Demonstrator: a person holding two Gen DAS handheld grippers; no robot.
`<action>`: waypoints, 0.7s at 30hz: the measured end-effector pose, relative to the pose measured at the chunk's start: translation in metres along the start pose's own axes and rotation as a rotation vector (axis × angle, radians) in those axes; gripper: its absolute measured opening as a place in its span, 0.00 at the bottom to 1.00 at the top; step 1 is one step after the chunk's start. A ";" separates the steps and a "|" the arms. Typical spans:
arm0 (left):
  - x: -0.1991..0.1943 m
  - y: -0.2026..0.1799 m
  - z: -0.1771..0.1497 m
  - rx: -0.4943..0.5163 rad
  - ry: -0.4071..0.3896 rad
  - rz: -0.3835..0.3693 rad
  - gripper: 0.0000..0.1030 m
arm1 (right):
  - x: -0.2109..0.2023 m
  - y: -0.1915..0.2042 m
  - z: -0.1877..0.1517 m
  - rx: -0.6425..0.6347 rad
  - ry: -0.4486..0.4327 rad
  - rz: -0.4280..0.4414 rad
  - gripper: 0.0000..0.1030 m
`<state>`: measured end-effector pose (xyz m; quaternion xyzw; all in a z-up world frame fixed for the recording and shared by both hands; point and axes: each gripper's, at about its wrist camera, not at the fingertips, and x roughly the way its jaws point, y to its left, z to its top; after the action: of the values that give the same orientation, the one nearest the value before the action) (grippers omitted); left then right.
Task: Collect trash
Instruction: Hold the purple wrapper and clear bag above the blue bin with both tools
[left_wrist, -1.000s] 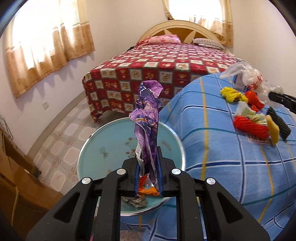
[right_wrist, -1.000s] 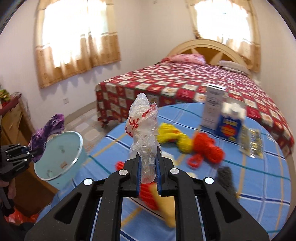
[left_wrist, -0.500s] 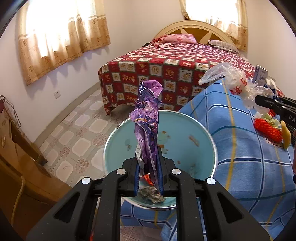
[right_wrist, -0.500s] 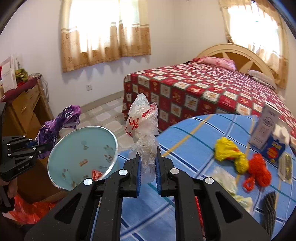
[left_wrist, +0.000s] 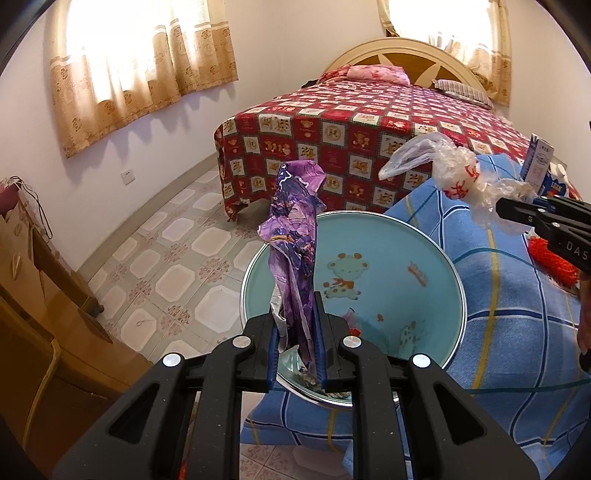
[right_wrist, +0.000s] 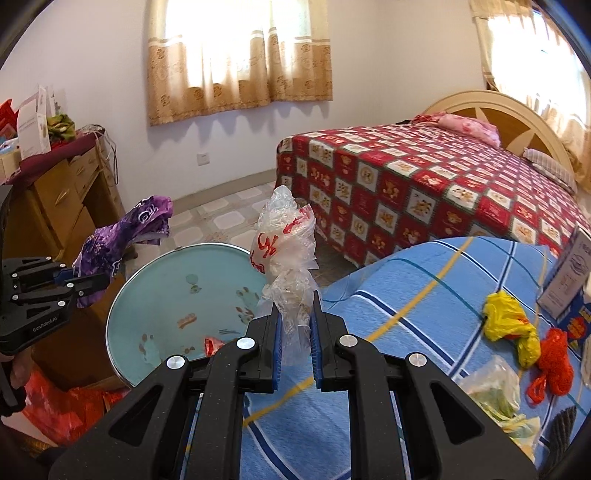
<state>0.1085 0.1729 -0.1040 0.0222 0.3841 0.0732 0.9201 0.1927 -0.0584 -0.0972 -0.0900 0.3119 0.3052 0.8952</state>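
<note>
Purple crumpled wrapper (left_wrist: 295, 243): clamped upright between the pads of the left gripper (left_wrist: 297, 345), above the near rim of the pale blue bin (left_wrist: 424, 236). Clear plastic bag with red print (right_wrist: 286, 254): pinched in the closed right gripper (right_wrist: 296, 341), beside the bin's edge. Bin contents: a few scraps at the bottom, partly hidden behind the jaws. Blue checked cloth (right_wrist: 406, 295): yellow bag (right_wrist: 506, 321), red netting (right_wrist: 554, 354), carton (right_wrist: 570, 273) cut off at the frame edge.
</note>
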 end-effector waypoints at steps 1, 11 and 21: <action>0.000 0.000 0.000 0.000 0.001 0.000 0.15 | 0.001 0.002 0.000 -0.002 0.001 0.002 0.13; 0.002 0.007 0.000 -0.004 0.003 0.012 0.15 | 0.009 0.014 0.002 -0.035 0.006 0.022 0.13; 0.004 0.007 0.000 -0.005 0.009 0.015 0.15 | 0.010 0.020 0.003 -0.048 0.003 0.030 0.13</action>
<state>0.1104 0.1806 -0.1063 0.0222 0.3879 0.0812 0.9179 0.1878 -0.0363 -0.1002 -0.1073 0.3073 0.3257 0.8877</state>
